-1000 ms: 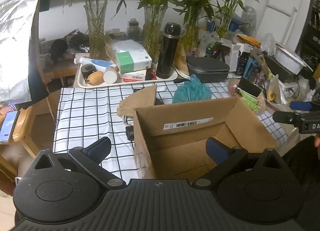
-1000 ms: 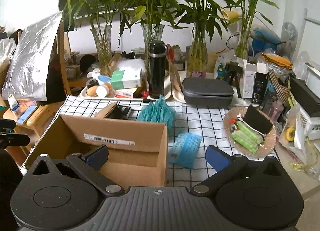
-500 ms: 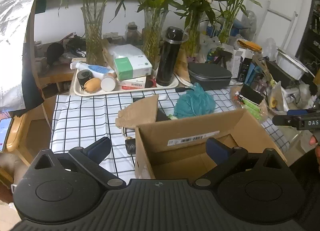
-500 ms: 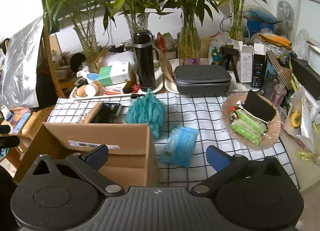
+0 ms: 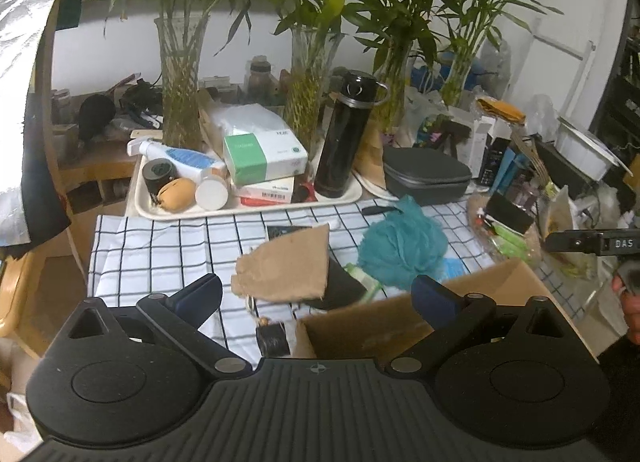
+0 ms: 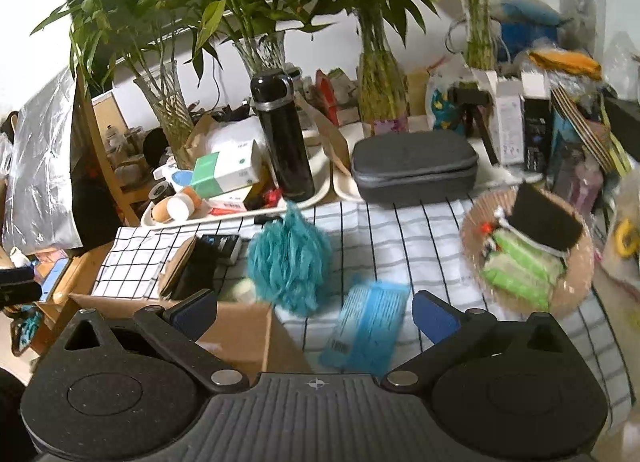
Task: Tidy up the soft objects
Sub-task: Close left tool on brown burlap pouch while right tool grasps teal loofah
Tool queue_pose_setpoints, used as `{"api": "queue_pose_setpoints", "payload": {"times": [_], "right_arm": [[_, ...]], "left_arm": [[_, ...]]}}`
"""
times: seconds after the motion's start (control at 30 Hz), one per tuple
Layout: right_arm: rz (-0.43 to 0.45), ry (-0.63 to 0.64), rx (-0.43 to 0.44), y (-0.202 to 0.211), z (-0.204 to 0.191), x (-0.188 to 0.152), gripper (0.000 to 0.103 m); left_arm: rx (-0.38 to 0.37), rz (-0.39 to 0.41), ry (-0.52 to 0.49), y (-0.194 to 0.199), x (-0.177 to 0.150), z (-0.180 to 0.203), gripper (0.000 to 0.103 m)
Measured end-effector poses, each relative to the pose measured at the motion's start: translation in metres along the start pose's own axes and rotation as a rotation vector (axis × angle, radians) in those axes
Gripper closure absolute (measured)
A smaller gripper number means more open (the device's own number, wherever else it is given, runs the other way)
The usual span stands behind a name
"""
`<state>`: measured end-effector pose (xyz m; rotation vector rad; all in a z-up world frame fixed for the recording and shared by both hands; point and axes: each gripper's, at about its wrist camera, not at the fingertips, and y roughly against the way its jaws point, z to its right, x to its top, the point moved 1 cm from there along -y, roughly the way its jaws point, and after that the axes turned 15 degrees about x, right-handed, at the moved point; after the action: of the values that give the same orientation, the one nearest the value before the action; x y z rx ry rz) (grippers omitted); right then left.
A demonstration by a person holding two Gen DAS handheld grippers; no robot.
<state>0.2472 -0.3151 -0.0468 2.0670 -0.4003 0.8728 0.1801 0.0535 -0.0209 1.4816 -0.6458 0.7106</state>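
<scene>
A teal mesh bath pouf [image 5: 402, 248] [image 6: 290, 258] lies on the checked tablecloth beyond an open cardboard box [image 5: 384, 324] [image 6: 244, 332]. A flat blue packet [image 6: 366, 328] lies right of the box, just ahead of my right gripper [image 6: 316, 308], which is open and empty. My left gripper [image 5: 316, 296] is also open and empty, hanging over the box's near left corner and its raised flap [image 5: 286, 268]. A small green soft item [image 5: 362, 280] pokes out behind the flap. A woven basket [image 6: 576, 294] holds green packets [image 6: 520, 270] and a black sponge [image 6: 548, 218].
A tray [image 5: 248, 208] with a green box, bottles and a black flask [image 5: 344, 134] stands at the back, beside a grey zip case [image 6: 414, 166] and glass vases with bamboo [image 6: 380, 74]. Clutter crowds the right edge. A small black spool [image 5: 272, 336] lies by the box.
Both grippers have pulled back and lifted, so the box has dropped low in both views. The right view has swung right over the blue packet and pouf. Both stay open.
</scene>
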Motion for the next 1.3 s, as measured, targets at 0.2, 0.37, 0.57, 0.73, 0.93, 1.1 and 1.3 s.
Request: {"api": "queue_pose_setpoints", "payload": {"times": [0.2, 0.37, 0.57, 0.73, 0.93, 1.1, 1.3], "right_arm": [[0.017, 0.009, 0.015, -0.027, 0.019, 0.008, 0.0], [0.009, 0.0, 0.039, -0.045, 0.029, 0.012, 0.0], [0.013, 0.006, 0.036, -0.06, 0.041, 0.018, 0.0], [0.0, -0.036, 0.033, -0.076, 0.056, 0.022, 0.0], [-0.016, -0.079, 0.029, -0.093, 0.071, 0.029, 0.0], [-0.019, -0.082, 0.027, -0.102, 0.072, 0.034, 0.0], [-0.043, -0.05, 0.029, -0.112, 0.067, 0.036, 0.0]], "left_arm": [[-0.038, 0.009, -0.025, -0.027, 0.006, -0.007, 0.0], [-0.077, 0.027, -0.015, -0.048, 0.011, -0.014, 0.0], [-0.113, 0.021, 0.025, -0.085, 0.013, -0.026, 0.0], [-0.174, -0.055, 0.1, -0.117, 0.008, -0.04, 0.0], [-0.246, -0.167, 0.129, -0.147, -0.002, -0.042, 0.0], [-0.296, -0.271, 0.203, -0.175, -0.009, -0.044, 0.001], [-0.319, -0.465, 0.413, -0.206, -0.024, -0.058, 0.008]]}}
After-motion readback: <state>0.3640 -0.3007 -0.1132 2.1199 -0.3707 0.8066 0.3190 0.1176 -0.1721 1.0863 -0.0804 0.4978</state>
